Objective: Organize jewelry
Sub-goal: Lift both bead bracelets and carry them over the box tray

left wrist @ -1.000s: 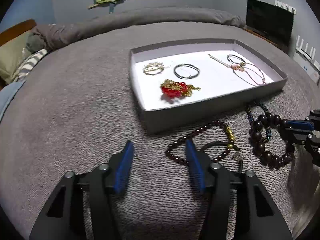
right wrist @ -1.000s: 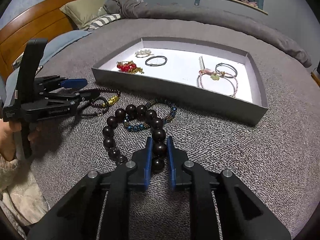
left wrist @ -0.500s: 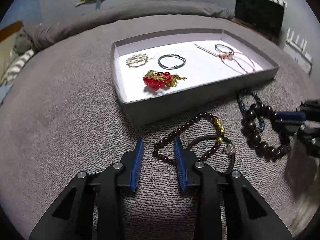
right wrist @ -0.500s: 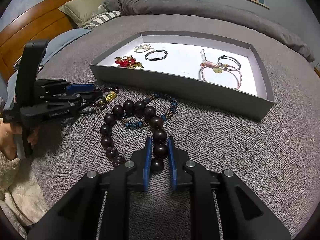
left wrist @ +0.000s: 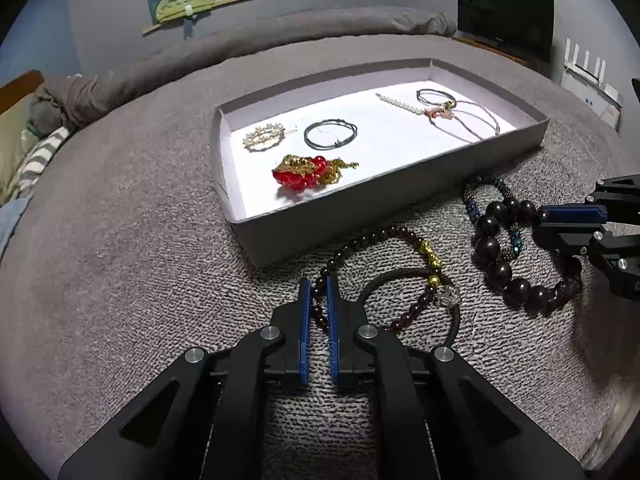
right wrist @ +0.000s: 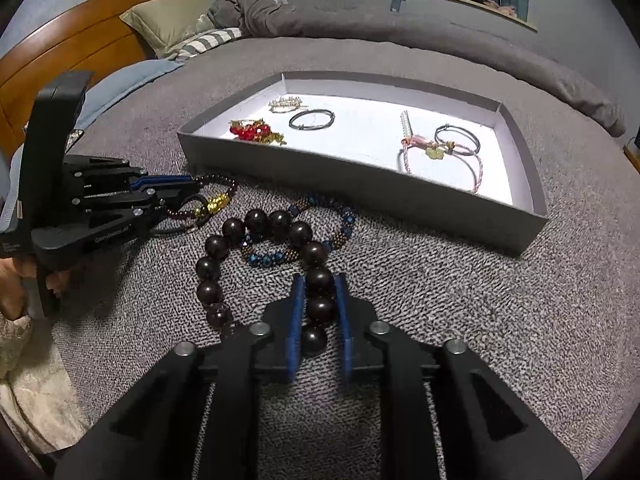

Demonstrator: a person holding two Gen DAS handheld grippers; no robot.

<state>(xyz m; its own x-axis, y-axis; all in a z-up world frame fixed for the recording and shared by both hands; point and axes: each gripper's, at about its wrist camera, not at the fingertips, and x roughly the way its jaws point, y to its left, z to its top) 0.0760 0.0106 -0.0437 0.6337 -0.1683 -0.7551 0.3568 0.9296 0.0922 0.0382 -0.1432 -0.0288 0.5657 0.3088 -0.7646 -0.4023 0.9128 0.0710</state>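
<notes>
A grey shallow tray (left wrist: 360,200) lies on the grey bedspread and holds several jewelry pieces, among them a red-and-gold piece (left wrist: 304,172) and a black cord ring (left wrist: 330,135). My left gripper (left wrist: 319,280) is shut on a small dark-red bead bracelet (left wrist: 384,236) with gold charms, in front of the tray. A black cord bracelet (left wrist: 404,276) lies under it. My right gripper (right wrist: 319,280) is shut on a large dark wooden bead bracelet (right wrist: 260,220), which lies over a blue-and-bronze beaded bracelet (right wrist: 344,216). The tray (right wrist: 360,180) is just beyond.
Pillows and a wooden headboard (right wrist: 80,40) are at the far left in the right wrist view. A rolled grey duvet (left wrist: 280,36) runs along the back. A dark screen (left wrist: 504,16) stands at the right rear.
My left gripper moved forward and closed from wide open onto the small dark-red bead bracelet. My right gripper stayed shut on the large bead bracelet.
</notes>
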